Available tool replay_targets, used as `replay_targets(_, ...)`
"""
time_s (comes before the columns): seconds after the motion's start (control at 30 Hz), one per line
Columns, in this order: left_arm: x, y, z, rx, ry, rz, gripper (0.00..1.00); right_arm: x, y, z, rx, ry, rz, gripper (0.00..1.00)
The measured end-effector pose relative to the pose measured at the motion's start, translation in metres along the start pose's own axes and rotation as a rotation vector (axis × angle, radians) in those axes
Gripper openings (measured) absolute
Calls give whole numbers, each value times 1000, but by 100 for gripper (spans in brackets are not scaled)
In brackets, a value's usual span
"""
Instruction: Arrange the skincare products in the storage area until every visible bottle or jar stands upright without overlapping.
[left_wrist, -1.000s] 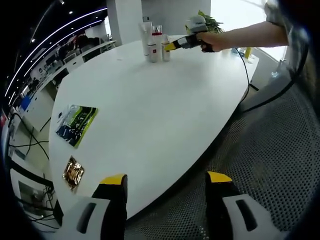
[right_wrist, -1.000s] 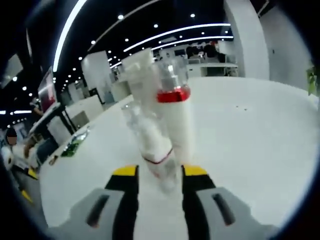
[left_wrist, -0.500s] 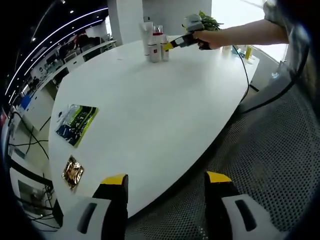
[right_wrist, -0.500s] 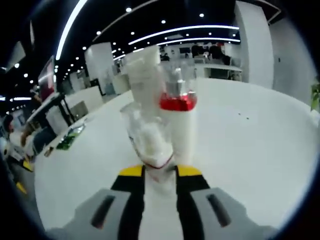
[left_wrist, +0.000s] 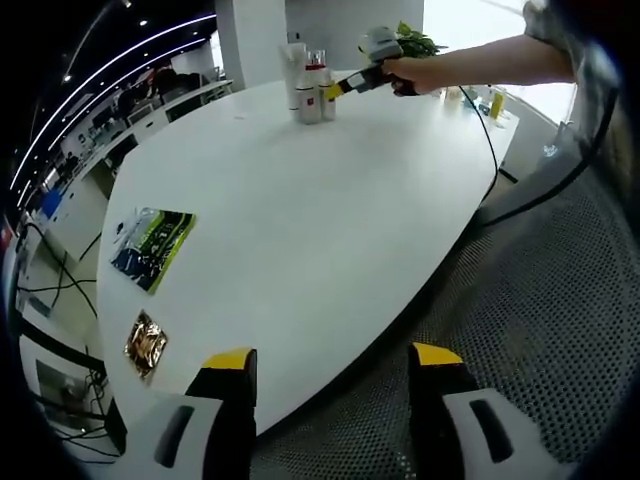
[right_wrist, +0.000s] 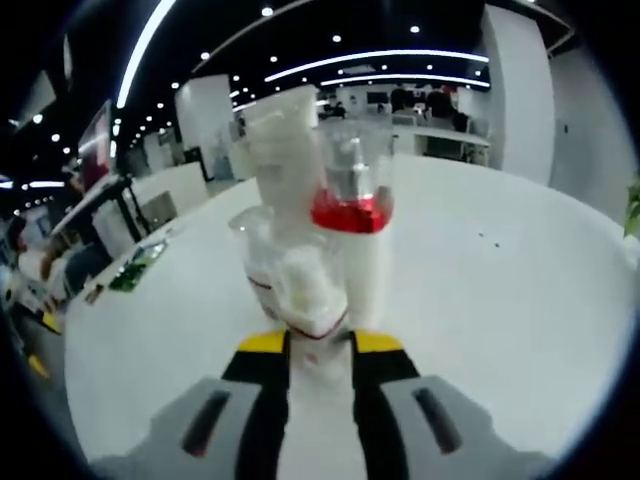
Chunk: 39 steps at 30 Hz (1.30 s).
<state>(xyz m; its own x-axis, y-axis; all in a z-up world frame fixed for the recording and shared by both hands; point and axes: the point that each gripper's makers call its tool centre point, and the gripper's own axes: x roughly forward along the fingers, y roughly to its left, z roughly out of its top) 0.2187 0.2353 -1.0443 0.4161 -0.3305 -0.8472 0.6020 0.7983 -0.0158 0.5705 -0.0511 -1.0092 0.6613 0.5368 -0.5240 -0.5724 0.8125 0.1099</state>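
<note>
At the far end of the white table (left_wrist: 300, 230) stand a tall white tube (left_wrist: 293, 62), a white bottle with a red collar (left_wrist: 314, 78) and a small bottle (left_wrist: 305, 106). Beside them a second small white bottle with a clear cap (left_wrist: 329, 100) is held in my right gripper (left_wrist: 340, 90), which a hand carries. In the right gripper view, that gripper (right_wrist: 320, 345) is shut on the small bottle (right_wrist: 300, 290), which stands upright. The red-collared bottle (right_wrist: 355, 230) and the tube (right_wrist: 285, 150) are close behind it. My left gripper (left_wrist: 330, 365) hangs open over the table's near edge, holding nothing.
A green and black packet (left_wrist: 152, 248) and a gold packet (left_wrist: 146, 345) lie on the table's left side. A potted plant (left_wrist: 415, 42) and a yellow bottle (left_wrist: 497, 103) sit at the far right. A black cable (left_wrist: 490, 140) runs off the table's edge. Mesh surface (left_wrist: 540, 330) lies below.
My right gripper's jaws have closed in on the small bottle, and gripper and bottle have edged nearer the red-collared bottle. The left gripper has stayed still.
</note>
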Motion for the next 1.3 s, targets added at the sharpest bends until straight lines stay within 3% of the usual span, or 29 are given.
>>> replay_targets(0.6, 0, 0, 0, 0, 1, 3, 63, 0, -4, 1, -24, 26, -3, 22)
replay_targets(0.73, 0, 1, 0, 0, -1, 4, 63, -3, -4, 0, -4, 25, -7, 29)
replay_targets(1.0, -1, 1, 2, 9, -12, 5, 61, -28, 3, -9, 79, 6, -35, 40)
replay_targets(1.2, -3, 1, 5, 22, -31, 13, 60, -61, 32, -17, 200, -54, -47, 43)
replay_targets(1.3, -3, 1, 6, 29, -38, 13, 60, -80, 51, -6, 228, -135, -54, 43)
